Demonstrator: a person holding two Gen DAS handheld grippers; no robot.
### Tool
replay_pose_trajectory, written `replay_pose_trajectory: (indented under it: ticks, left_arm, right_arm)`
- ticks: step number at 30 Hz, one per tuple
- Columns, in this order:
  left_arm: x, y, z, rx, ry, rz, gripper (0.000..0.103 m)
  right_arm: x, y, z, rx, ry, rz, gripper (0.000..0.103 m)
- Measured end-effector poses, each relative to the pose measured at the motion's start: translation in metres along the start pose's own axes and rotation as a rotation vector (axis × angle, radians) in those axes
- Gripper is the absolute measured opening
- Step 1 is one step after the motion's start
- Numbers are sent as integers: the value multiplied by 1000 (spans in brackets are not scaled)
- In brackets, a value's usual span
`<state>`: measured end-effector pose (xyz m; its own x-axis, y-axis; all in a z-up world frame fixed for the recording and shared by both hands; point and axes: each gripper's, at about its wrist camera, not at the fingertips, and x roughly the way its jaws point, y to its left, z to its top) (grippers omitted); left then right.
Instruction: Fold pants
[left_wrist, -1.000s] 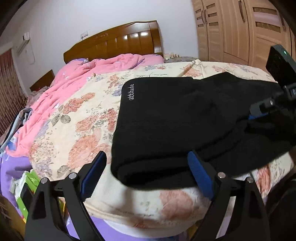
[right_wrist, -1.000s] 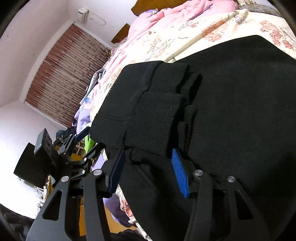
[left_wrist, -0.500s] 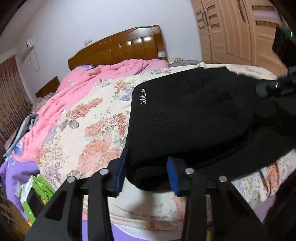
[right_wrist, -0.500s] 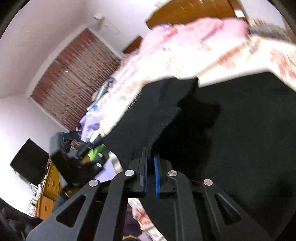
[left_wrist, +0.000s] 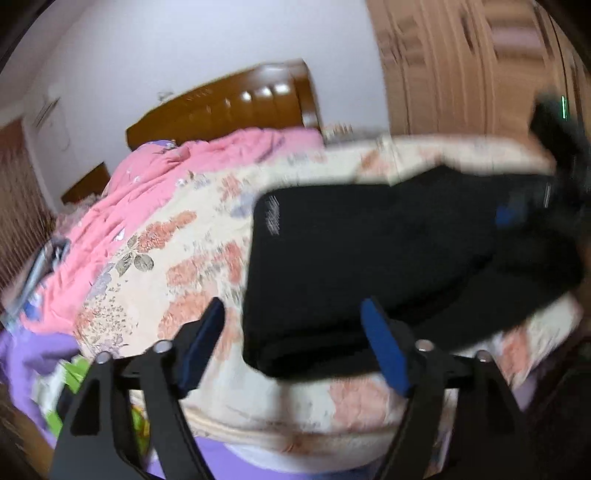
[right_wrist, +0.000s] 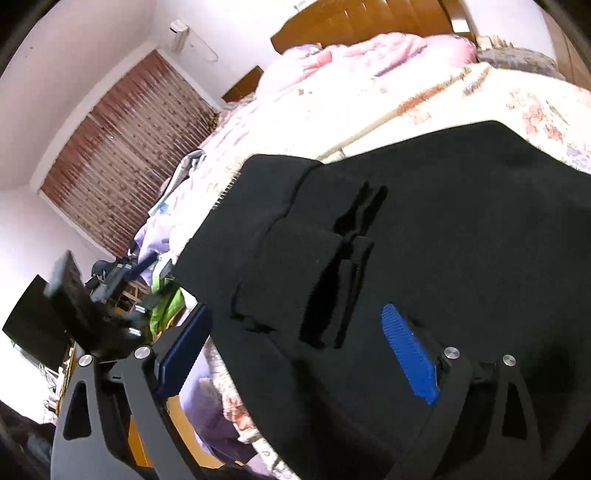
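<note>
Left wrist view shows a big bed (left_wrist: 192, 258) with a flowery cover. A pink blanket (left_wrist: 177, 184) lies bunched up near the brown headboard (left_wrist: 236, 107). A tall wooden wardrobe (left_wrist: 461, 62) stands at the right, all blurry.

The black pants (left_wrist: 369, 258) lie folded on the flowery cover, near the bed's front edge. Small white writing sits on one corner.

The left gripper (left_wrist: 295, 332) is opening up, with the near edge of the pants between its blue pads, and the pads do not squeeze it.

The right gripper (right_wrist: 299, 343) is opening wide too. It hangs over the pants and grabs nothing.
</note>
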<state>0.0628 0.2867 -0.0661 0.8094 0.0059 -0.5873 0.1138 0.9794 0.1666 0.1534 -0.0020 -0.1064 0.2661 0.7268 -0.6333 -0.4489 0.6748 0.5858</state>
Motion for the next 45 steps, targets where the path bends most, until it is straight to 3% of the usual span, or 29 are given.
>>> replay_pose_trajectory:
  ticks: [2,7,8,10,14,16,23,28,31,37,45]
  left_arm:
    - [5,9,1,-49,-1,-1,82]
    - [20,8,-11,-37,59,14,82]
    - [19,9,-14,-48,63,9,82]
    - [18,12,-20,-74,67,5,82]
    - [12,16,-31,-98,89,11,82]
    - [10,16,-36,-107,101,0,82]
    - [20,8,-37,-143,110,5,84]
    - [43,6,-30,-132,148,130,88]
    - [47,16,-30,-190,145,134,96]
    - [49,15,-32,-181,149,138,99]
    - [51,14,-26,-184,157,173,101]
  right_arm:
    - [11,-8,2,36,38,36,83]
    - [26,-7,11,35,105,19,82]
    - [30,-6,15,52,119,46,71]
    - [39,-4,17,68,157,80,60]
    - [44,-1,16,80,131,74,22]
    - [38,-2,17,106,94,104,16]
    - [5,38,35,-30,-50,102,15]
    - [-33,53,41,-77,-136,112,15]
    - [-53,45,28,-68,-166,78,14]
    - [-37,-20,-17,75,-78,-55,14]
    - [-38,-32,-26,70,-88,-29,14]
